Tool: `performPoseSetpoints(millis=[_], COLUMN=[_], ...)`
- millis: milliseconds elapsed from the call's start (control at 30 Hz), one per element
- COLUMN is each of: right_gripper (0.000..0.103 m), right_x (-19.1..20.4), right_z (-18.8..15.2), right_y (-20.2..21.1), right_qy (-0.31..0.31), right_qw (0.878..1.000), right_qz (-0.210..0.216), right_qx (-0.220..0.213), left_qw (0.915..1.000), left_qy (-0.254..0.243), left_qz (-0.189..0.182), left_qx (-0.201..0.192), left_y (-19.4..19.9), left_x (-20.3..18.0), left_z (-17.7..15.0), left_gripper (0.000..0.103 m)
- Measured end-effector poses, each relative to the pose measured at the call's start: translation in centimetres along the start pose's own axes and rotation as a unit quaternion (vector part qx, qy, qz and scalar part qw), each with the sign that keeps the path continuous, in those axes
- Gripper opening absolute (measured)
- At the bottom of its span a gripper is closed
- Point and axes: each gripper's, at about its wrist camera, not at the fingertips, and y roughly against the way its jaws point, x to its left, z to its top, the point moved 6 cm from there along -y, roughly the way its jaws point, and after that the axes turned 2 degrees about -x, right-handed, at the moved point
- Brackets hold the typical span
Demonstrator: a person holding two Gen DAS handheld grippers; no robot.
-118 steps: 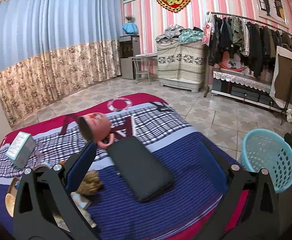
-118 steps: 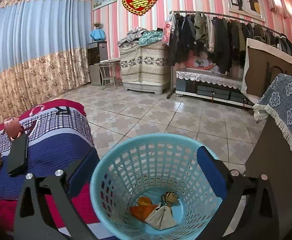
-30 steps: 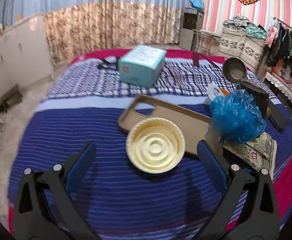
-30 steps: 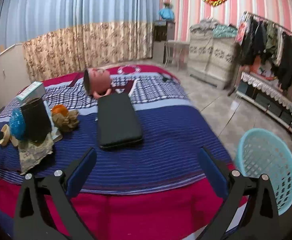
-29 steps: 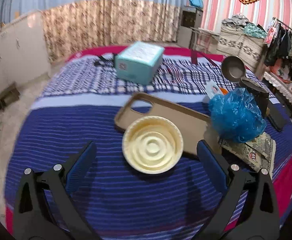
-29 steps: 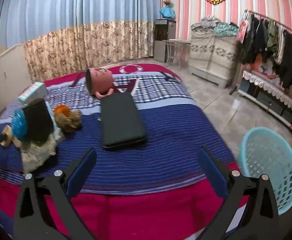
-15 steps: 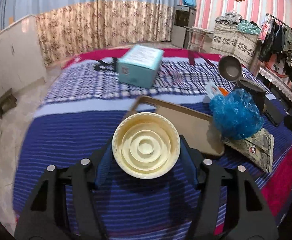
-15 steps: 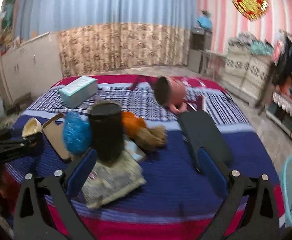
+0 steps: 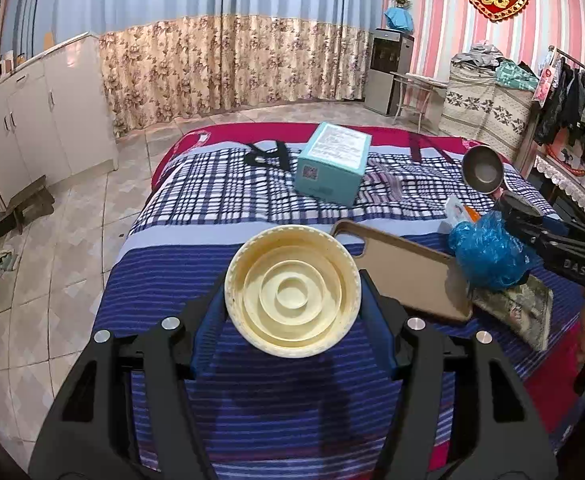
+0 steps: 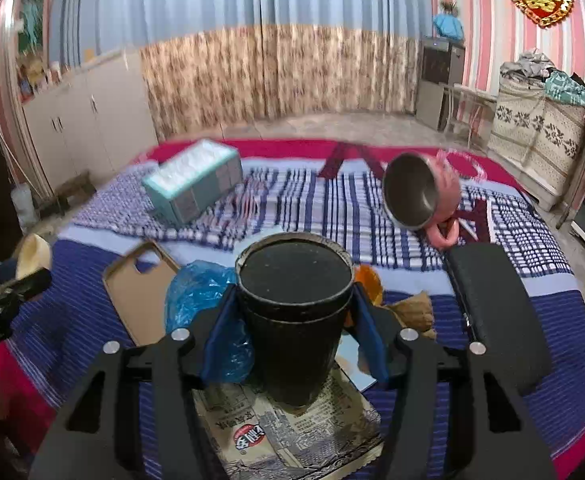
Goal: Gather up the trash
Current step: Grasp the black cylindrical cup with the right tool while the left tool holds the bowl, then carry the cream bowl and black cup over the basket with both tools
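Left tool (image 9: 292, 312): clamped on the cream lid (image 9: 292, 291), above the bed (image 9: 212, 200).
Right tool (image 10: 294, 322): closed around the black cup (image 10: 294, 320), standing on newspaper (image 10: 292, 424).
Advice: lift the cup straight, keep it upright.

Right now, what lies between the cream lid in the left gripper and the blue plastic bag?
In the left wrist view, the tan phone case lies open side up on the bedspread between the cream lid and the blue plastic bag.
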Motion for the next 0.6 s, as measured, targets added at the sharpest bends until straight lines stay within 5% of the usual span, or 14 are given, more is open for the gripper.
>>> performPoseSetpoints(millis=[267,600], right_gripper=[0.056,0.057], right_x=[-4.8,-14.2], right_z=[1.2,-6.6], right_y=[6.5,9.2], right_qy=[-0.035,-0.062], right_qw=[0.998,0.995], right_qz=[-0.014,-0.079], right_qx=[-0.056,0.013], left_qw=[0.9993,0.9971], left_qy=[-0.013,-0.04], left_qz=[-0.029,-0.061], left_qx=[-0.022,-0.021], left_y=[1.0,1.7], left_x=[-4.6,-10.1], left_z=[2.0,1.3], left_gripper=[0.061,0.061])
